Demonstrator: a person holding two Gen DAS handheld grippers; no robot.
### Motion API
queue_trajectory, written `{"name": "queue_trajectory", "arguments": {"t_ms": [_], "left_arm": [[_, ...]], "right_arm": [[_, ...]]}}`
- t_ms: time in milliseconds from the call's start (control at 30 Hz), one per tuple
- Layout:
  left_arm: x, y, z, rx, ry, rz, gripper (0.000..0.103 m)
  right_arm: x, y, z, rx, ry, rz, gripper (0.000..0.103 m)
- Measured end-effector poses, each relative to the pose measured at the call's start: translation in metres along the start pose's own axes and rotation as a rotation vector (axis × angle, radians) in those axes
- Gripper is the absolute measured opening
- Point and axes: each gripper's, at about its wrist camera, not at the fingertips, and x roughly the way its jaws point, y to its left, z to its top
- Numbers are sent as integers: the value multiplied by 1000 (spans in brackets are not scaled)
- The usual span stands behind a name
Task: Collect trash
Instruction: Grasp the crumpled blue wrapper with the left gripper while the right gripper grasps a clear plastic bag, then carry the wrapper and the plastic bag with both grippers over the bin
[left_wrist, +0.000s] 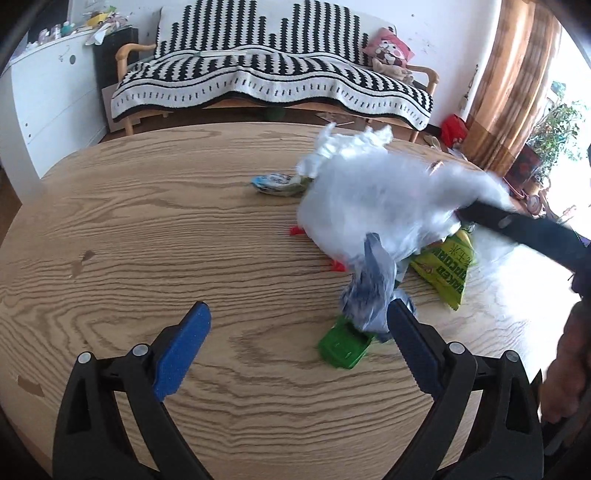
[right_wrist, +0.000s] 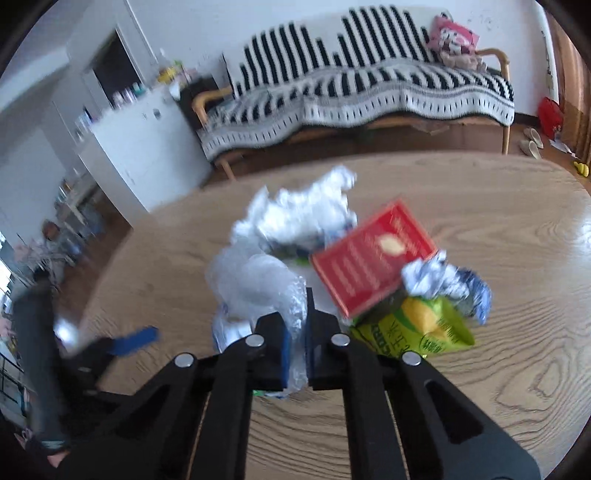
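A white plastic bag (left_wrist: 373, 195) is lifted over the wooden table (left_wrist: 166, 206), blurred by motion. My right gripper (right_wrist: 297, 354) is shut on the bag's clear plastic (right_wrist: 258, 280); its black arm (left_wrist: 524, 229) reaches in from the right in the left wrist view. A red box (right_wrist: 369, 258), a green snack packet (right_wrist: 424, 328) and crumpled wrappers (right_wrist: 443, 280) show at the bag. My left gripper (left_wrist: 299, 347) is open and empty, low over the table. A green packet (left_wrist: 343, 345) and a grey-blue wrapper (left_wrist: 369, 291) lie beside its right finger (left_wrist: 410, 343). A green-yellow snack packet (left_wrist: 447, 269) lies under the bag.
A small blue-white wrapper (left_wrist: 277, 182) lies on the table behind the bag. A sofa with a black-and-white striped blanket (left_wrist: 266, 74) stands beyond the table. A white cabinet (left_wrist: 48, 99) is at the left and curtains (left_wrist: 517, 74) at the right.
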Motion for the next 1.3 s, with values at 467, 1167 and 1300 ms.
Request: {"name": "queue_trajectory", "arguments": {"t_ms": [467, 1167, 1300], "left_arm": [[36, -27, 23, 8, -9, -4, 66], [-26, -127, 26, 99, -155, -163, 15], [-24, -187, 15, 186, -146, -238, 15]], "right_arm": [[-53, -32, -3, 43, -50, -29, 7], [-179, -148, -48, 159, -154, -294, 7], [-222, -191, -77, 189, -163, -436, 7]]}}
